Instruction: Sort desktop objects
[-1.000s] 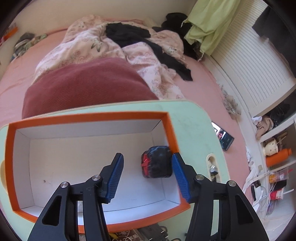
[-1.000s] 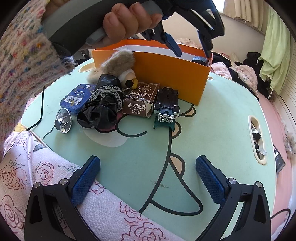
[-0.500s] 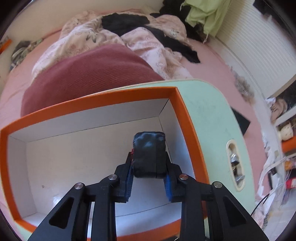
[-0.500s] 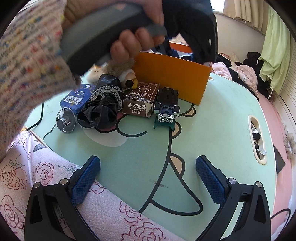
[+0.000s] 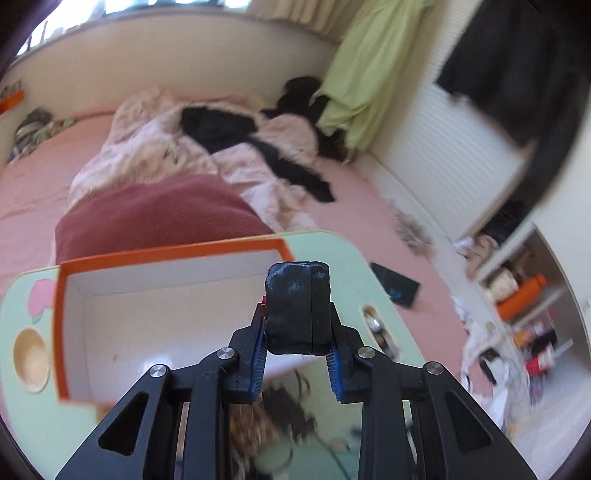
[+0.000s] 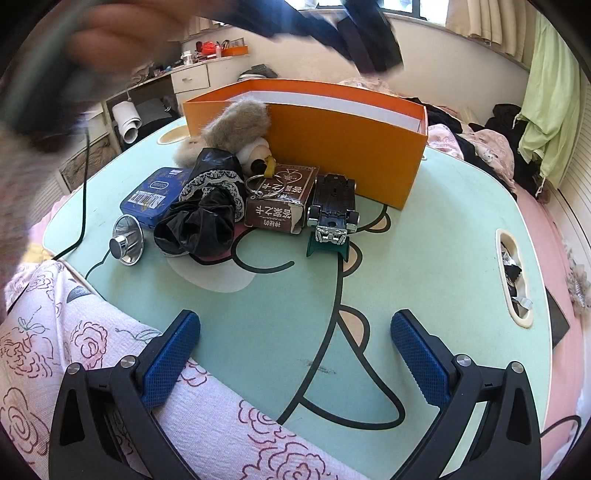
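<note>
My left gripper (image 5: 296,315) is shut on a dark, tape-wrapped block (image 5: 297,306) with a bit of red on its left side, held up above the near right corner of the white-lined orange box (image 5: 173,254). In the right wrist view the left gripper (image 6: 332,26) and the hand holding it are a blur above the orange box (image 6: 343,147). In front of the box lie an upturned toy car (image 6: 334,206), a brown carton (image 6: 282,201), a blue tin (image 6: 155,195), black lacy fabric (image 6: 207,218), a furry plush (image 6: 236,122) and a silver funnel-shaped piece (image 6: 127,242). My right gripper (image 6: 295,325) hangs open over the table's front, holding nothing.
The mint-green table (image 6: 424,240) has a handle slot (image 6: 513,273) with small things in it on the right. A black cable (image 6: 83,206) runs off the left edge. Flowered cloth (image 6: 92,350) covers the near corner. A bed with bedding (image 5: 184,155) lies beyond, and a phone (image 5: 395,290) lies beside the table.
The left gripper closed on the dark block inside the box and lifted it up and back over the box's near edge. The right gripper stayed still.
</note>
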